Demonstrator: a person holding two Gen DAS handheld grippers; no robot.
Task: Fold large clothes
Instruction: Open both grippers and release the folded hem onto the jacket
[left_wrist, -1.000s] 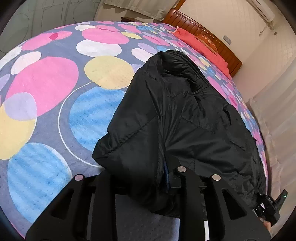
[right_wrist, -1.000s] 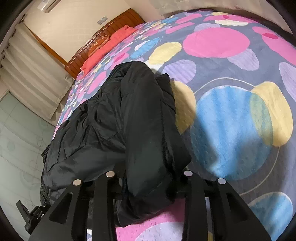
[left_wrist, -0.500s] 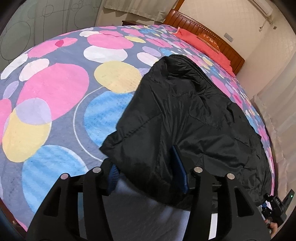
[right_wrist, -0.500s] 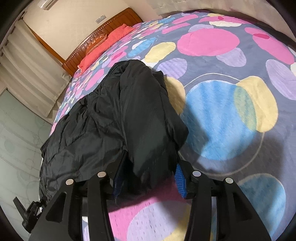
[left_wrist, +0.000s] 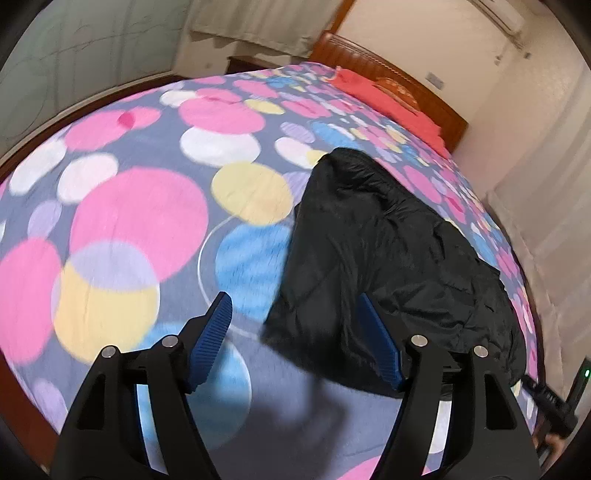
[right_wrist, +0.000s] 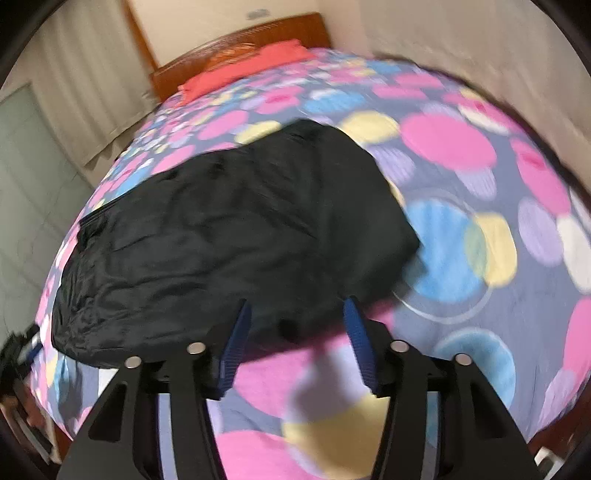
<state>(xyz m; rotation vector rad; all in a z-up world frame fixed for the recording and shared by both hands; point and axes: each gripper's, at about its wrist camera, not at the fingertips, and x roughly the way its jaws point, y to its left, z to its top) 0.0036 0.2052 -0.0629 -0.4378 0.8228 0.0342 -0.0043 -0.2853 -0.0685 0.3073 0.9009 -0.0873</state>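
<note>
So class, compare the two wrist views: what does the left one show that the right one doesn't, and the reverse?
Left only: an air conditioner high on the wall, and a dark nightstand beside the bed. Right only: a frosted glass door at the left. Both: the black jacket lying on the spotted bedspread, the wooden headboard, red pillows, and each view's own gripper, left and right, open, gripping nothing.

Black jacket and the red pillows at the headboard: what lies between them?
Only bare patterned bedspread separates the black jacket from the red pillows; both wrist views show that stretch.
</note>
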